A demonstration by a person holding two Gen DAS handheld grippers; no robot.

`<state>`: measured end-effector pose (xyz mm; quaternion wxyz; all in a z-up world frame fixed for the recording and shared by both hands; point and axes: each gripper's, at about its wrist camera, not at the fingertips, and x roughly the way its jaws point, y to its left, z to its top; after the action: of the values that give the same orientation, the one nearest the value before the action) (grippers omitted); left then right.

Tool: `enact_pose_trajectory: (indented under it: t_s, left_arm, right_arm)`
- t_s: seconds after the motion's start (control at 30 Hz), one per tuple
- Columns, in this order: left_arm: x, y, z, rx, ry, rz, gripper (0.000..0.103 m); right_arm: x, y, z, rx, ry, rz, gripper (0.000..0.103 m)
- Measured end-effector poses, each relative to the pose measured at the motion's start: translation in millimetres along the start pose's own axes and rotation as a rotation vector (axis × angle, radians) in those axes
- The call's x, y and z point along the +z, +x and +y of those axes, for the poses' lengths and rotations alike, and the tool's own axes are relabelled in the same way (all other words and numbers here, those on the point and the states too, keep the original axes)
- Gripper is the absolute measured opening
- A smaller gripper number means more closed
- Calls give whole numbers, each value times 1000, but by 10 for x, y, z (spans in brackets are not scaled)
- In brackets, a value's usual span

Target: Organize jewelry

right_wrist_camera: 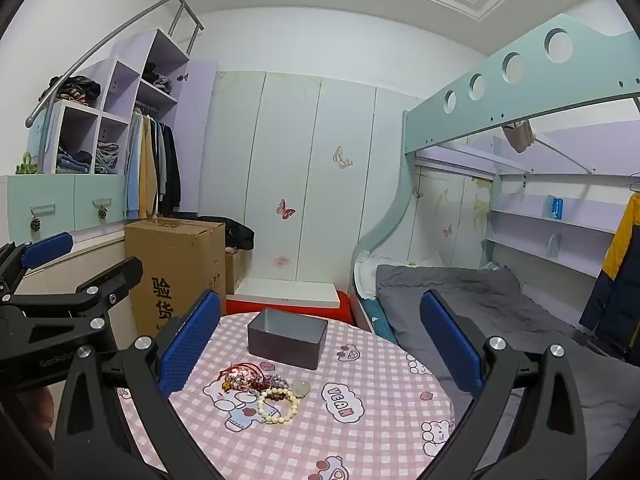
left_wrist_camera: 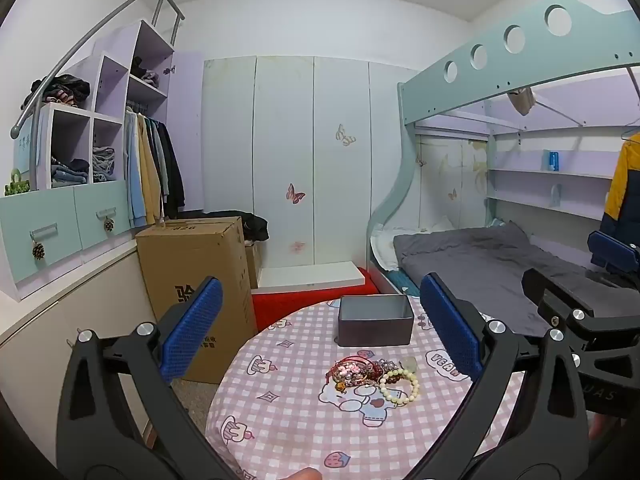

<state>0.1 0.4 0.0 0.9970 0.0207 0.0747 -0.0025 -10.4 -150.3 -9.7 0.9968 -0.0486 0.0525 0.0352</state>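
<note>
Left wrist view: the left gripper (left_wrist_camera: 320,332) hangs with its blue pads spread wide and nothing between them, above a round table (left_wrist_camera: 280,420) in a pink checked cloth. A tangle of jewelry (left_wrist_camera: 374,374), with a cream bead bracelet (left_wrist_camera: 400,386) on its right edge, lies loose on the cloth, at about 5 o'clock from the gripper's midpoint and apart from both pads. The grey tin box (left_wrist_camera: 375,321) stands open at 12 o'clock from the heap and looks empty; by this showing, sorting has not begun.

Right wrist view: the right gripper (right_wrist_camera: 320,340) is likewise spread and empty. The jewelry sits at 7 o'clock from its midpoint, near the left pad, the box at 10 o'clock.
</note>
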Motion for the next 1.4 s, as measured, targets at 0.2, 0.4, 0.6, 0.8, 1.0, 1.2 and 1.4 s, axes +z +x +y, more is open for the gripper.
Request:
enact_pose_trajectory:
  t_s: [0.2,0.4,0.6,0.8,1.0,1.2,1.4]
  left_arm:
    - [1,-2,11,0,-1,2,97]
    - [-14,-13,3,6,4,-4,97]
    - [-48,25,5,5,3,-1,97]
    - [-44,13,4,6,4,-4,97]
    - [-55,15,-6,7,6,-3,97]
    - [-47,21,-7,6,6,-3,97]
    - [-40,21,-9,6,7,-3,97]
  right_arm:
    - [0,12,5,0,-3,13,96]
    - [-4,16,10,0,-3,16,96]
    - [-20,36,-3,0,-1,17,96]
    - [-27,25,-22,1,0,19,96]
    - [-56,37,1,-2,-2,21,96]
    - [-70,51,9,-2,4,24,96]
    - [-57,49,-4,-3,4,25,96]
